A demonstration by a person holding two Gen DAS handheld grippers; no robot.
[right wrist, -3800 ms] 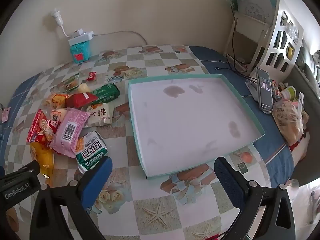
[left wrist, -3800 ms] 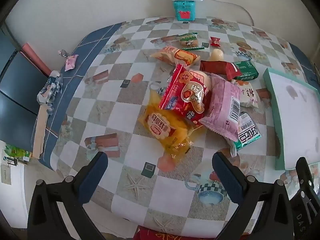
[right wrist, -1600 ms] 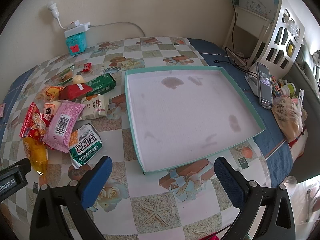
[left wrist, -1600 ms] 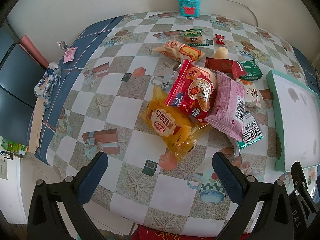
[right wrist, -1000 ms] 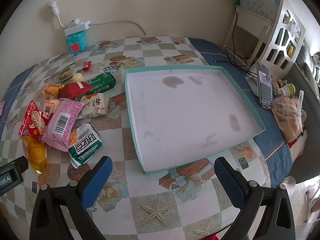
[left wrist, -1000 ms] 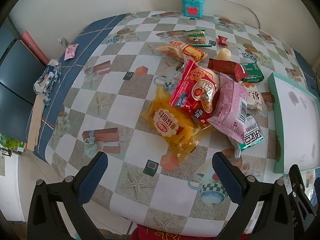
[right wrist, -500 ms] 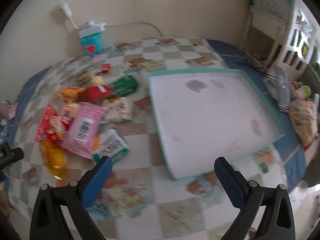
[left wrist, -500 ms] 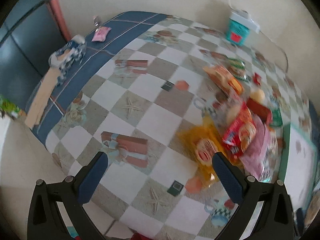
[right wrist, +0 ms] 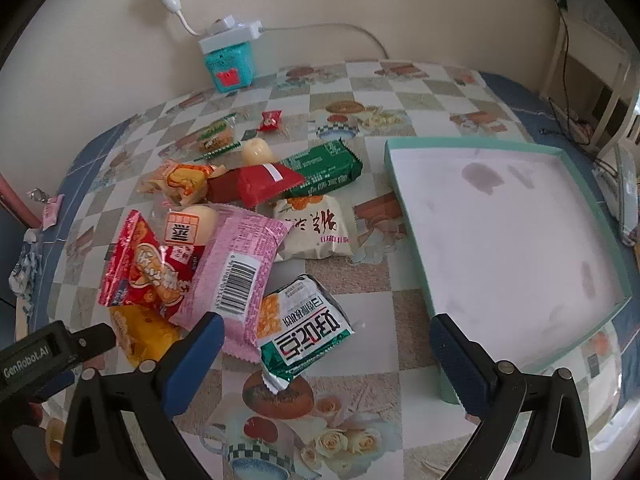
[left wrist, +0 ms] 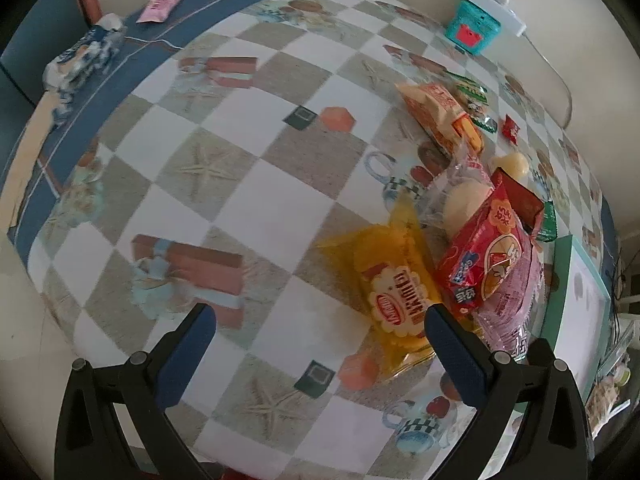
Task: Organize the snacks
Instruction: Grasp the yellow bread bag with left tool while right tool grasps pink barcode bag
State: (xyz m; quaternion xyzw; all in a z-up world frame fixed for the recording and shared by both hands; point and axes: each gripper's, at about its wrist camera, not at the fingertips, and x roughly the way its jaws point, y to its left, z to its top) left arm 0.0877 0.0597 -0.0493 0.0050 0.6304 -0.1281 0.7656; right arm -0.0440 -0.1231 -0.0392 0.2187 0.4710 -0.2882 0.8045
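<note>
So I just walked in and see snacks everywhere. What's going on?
A person holding two grippers is about to sort a pile of snack packets into the teal tray. Nothing is in the tray yet. The right gripper hangs open over the green and white packet; the left gripper is open beside the yellow packet. Neither holds anything.

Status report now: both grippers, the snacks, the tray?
Left gripper open, holding nothing. Right gripper open, over green packet. Snacks piled left of tray; none inside. Nothing blocking.
</note>
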